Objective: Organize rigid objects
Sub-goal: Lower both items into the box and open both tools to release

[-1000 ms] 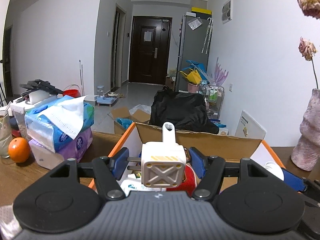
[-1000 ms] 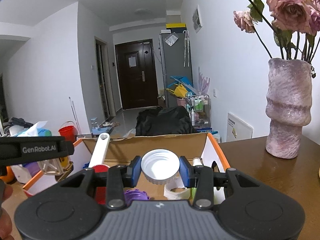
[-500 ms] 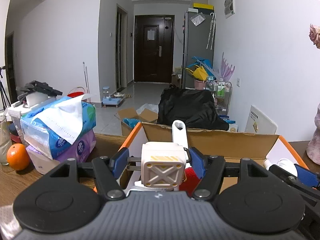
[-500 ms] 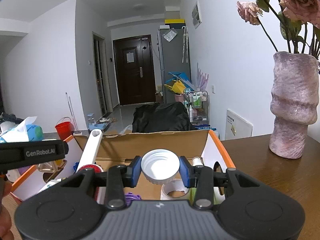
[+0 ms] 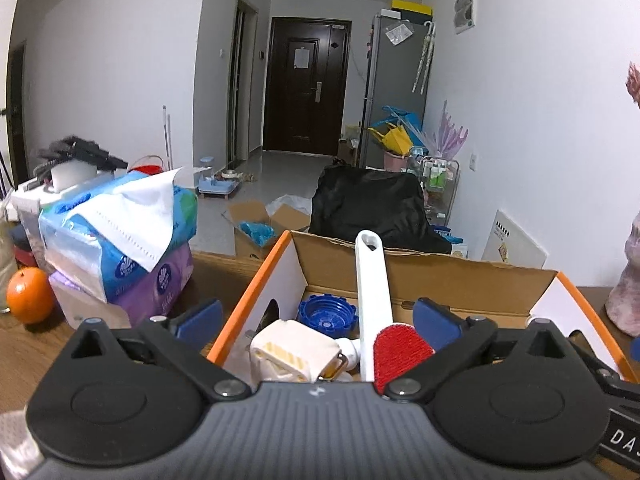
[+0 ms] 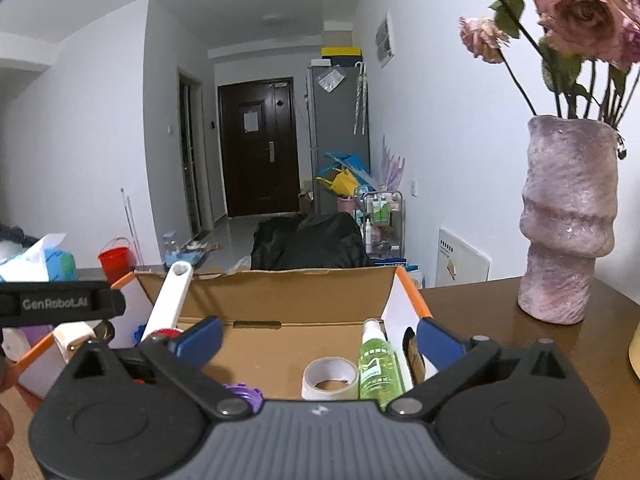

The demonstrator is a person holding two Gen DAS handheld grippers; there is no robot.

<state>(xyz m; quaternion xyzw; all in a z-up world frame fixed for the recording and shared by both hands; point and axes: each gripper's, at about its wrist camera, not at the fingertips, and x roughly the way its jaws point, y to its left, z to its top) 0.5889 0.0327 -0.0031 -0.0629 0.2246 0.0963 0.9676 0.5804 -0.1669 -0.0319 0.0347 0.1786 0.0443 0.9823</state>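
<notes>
Two views are described. From the left wrist, the left gripper (image 5: 316, 318) is seen spread wide and empty above a cardboard box (image 5: 424, 276) on the bench (image 5: 24, 356); the white adapter (image 5: 294, 350) held a second ago now lies in the box beside a blue cap (image 5: 326, 316) and a red lint brush (image 5: 374, 308). From the right wrist, the right gripper (image 6: 318, 338) is likewise released; its white lid is gone, presumably dropped inside near the tape roll (image 6: 330, 376) and green bottle (image 6: 376, 366).

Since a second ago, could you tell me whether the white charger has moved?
Yes. The charger has left the left gripper's jaws, now open, and lies tilted in the box beside the blue cap.
</notes>
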